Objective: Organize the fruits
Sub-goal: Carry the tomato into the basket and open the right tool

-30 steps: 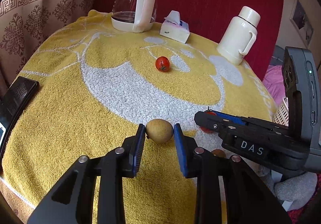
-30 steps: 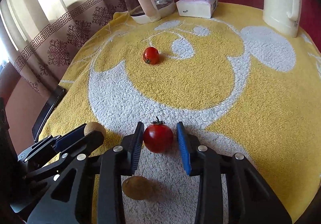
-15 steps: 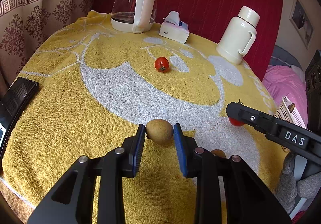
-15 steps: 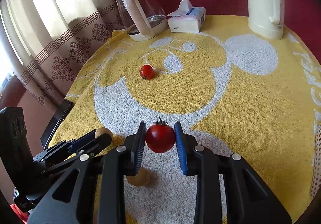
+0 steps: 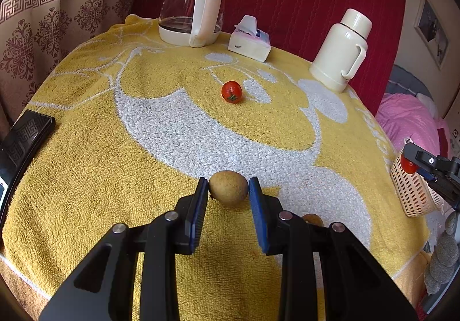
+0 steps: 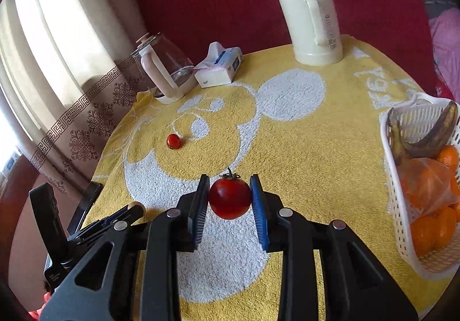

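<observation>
My left gripper (image 5: 228, 190) is shut on a brown kiwi (image 5: 228, 187) just above the yellow towel. A second kiwi (image 5: 312, 219) lies on the towel behind its right finger. My right gripper (image 6: 230, 196) is shut on a red tomato (image 6: 229, 198), held above the towel and left of the white basket (image 6: 402, 214). The left wrist view shows that gripper (image 5: 409, 161) with its tomato (image 5: 407, 166) at the basket (image 5: 414, 191) on the far right. Another small tomato (image 5: 231, 91) (image 6: 173, 141) rests near the towel's middle.
The basket holds oranges (image 6: 431, 223) and a dark banana (image 6: 431, 134). At the table's back stand a glass kettle (image 5: 195, 7), a tissue pack (image 5: 249, 42) and a cream flask (image 5: 340, 51). A black phone (image 5: 20, 140) lies at the left edge.
My right gripper has lifted the tomato off the towel and carried it rightward to the basket. The left gripper and its kiwi have stayed put.
</observation>
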{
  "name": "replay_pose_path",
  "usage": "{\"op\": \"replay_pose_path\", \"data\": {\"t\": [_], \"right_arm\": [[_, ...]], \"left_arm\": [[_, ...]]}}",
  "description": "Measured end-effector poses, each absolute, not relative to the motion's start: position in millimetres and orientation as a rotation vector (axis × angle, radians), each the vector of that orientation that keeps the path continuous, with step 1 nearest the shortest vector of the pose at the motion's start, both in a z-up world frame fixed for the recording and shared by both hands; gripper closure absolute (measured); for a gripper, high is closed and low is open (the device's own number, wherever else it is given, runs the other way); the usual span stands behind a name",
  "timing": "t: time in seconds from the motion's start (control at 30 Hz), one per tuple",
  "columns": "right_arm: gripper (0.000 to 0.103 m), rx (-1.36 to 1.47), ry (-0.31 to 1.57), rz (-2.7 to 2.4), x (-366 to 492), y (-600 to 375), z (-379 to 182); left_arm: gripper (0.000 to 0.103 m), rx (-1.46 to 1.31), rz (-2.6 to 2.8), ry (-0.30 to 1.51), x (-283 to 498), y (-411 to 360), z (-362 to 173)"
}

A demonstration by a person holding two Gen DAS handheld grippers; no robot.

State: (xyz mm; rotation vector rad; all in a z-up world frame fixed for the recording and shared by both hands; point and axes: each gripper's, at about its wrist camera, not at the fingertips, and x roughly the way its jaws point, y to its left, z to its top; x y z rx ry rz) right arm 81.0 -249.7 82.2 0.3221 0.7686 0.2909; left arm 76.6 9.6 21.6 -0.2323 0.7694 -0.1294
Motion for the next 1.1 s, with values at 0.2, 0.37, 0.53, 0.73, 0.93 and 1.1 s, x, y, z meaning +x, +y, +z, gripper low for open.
{"op": "replay_pose_path", "data": {"t": [0.2, 0.37, 0.53, 0.73, 0.93, 1.1], "right_arm": [[0.073, 0.373, 0.718, 0.183, 60.9, -303.9, 93.5], [0.073, 0.415, 0.687, 0.089, 44.4, -348.1, 98.2], [0.073, 0.473, 0.666, 0.014, 28.6, -386.7, 98.6], [0.072, 0.526, 0.662, -0.031, 15.4, -412.4, 93.2], [0.06, 0.568, 0.645, -0.049, 11.6, -420.7, 89.4], [0.052, 0.575, 0.616, -0.065, 5.5, -423.9, 91.2]], "left_arm": [[0.073, -0.232, -0.129, 0.77, 76.6, 9.4, 21.8], [0.073, -0.232, -0.129, 0.77, 76.7, 9.6, 22.0], [0.073, -0.233, -0.128, 0.771, 77.1, 9.5, 22.1], [0.073, -0.234, -0.125, 0.77, 76.8, 10.7, 21.7], [0.073, -0.233, -0.126, 0.77, 77.0, 10.2, 21.7], [0.073, -0.218, -0.128, 0.759, 74.3, 10.3, 23.7]]}}
